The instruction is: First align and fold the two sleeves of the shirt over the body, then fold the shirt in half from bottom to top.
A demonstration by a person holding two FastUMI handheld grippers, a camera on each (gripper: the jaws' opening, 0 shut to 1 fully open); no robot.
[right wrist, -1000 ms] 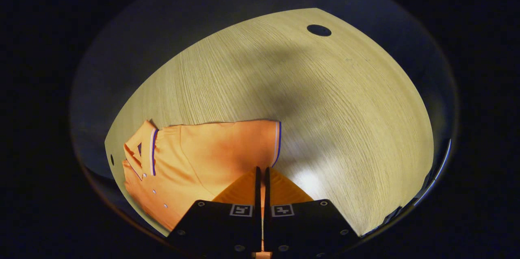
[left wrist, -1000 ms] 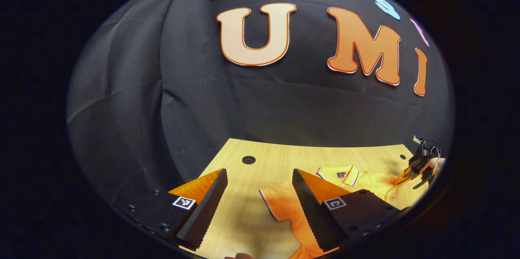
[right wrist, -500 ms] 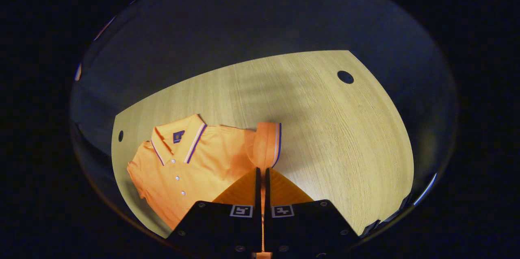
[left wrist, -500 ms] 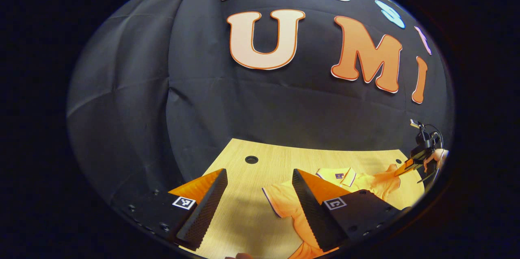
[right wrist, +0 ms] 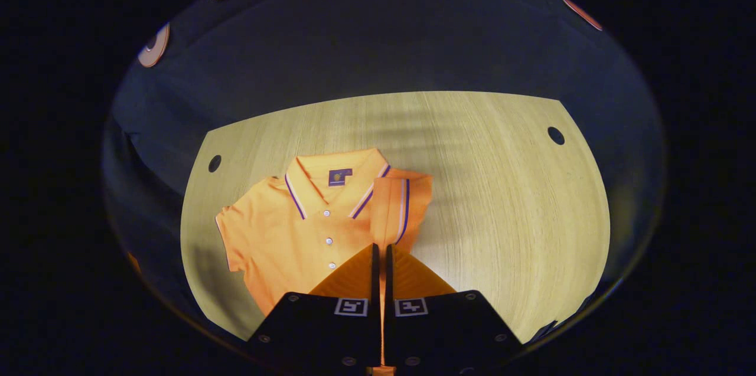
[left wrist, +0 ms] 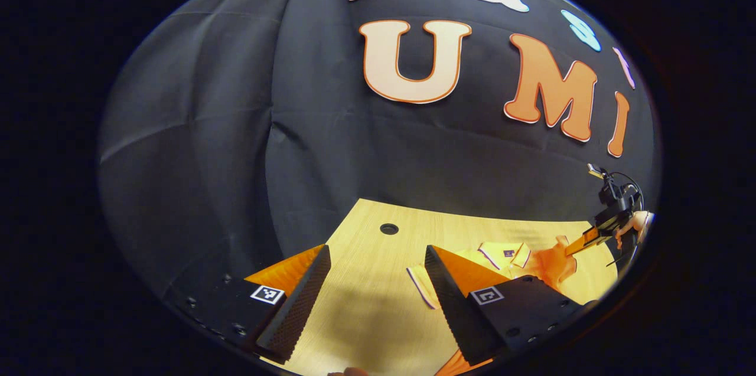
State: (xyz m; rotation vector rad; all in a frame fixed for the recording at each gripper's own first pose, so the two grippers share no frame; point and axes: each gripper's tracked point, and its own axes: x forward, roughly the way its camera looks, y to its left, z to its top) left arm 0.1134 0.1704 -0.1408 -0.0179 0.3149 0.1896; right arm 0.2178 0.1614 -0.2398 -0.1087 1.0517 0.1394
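Black cloth wall (left wrist: 236, 146) fills the upper part of the left gripper view and runs as a dark band across the top of the right gripper view.

Pale wood-grain bench (right wrist: 502, 211) spreads across the middle of the right gripper view, with a round dark hole (right wrist: 556, 135) at its upper right and another hole at its upper left. In the left gripper view the bench (left wrist: 366, 311) sits low in the frame, one hole near its far edge.

Orange polo shirt (right wrist: 295, 234) lies flat on the bench, centre-left in the right gripper view, collar (right wrist: 336, 184) toward the top of the frame, button placket running down, striped trim on collar and cuffs. One short sleeve spreads flat at the left of the shirt. The other sleeve (right wrist: 398, 211) is lifted off the bench and stands up beside the collar, its striped cuff edge facing the camera.

Right tool (right wrist: 381, 258): fingers together, clamped on the lifted sleeve fabric, at bottom centre of the right gripper view. The same tool (left wrist: 582, 241) appears at the far right edge of the left gripper view, held by a hand (left wrist: 635, 225), with the sleeve pulled up to it from the shirt (left wrist: 502, 258).

Left tool (left wrist: 378, 299): fingers wide apart, nothing between them, at the bottom of the left gripper view, hanging above the bench beside the shirt's near edge.
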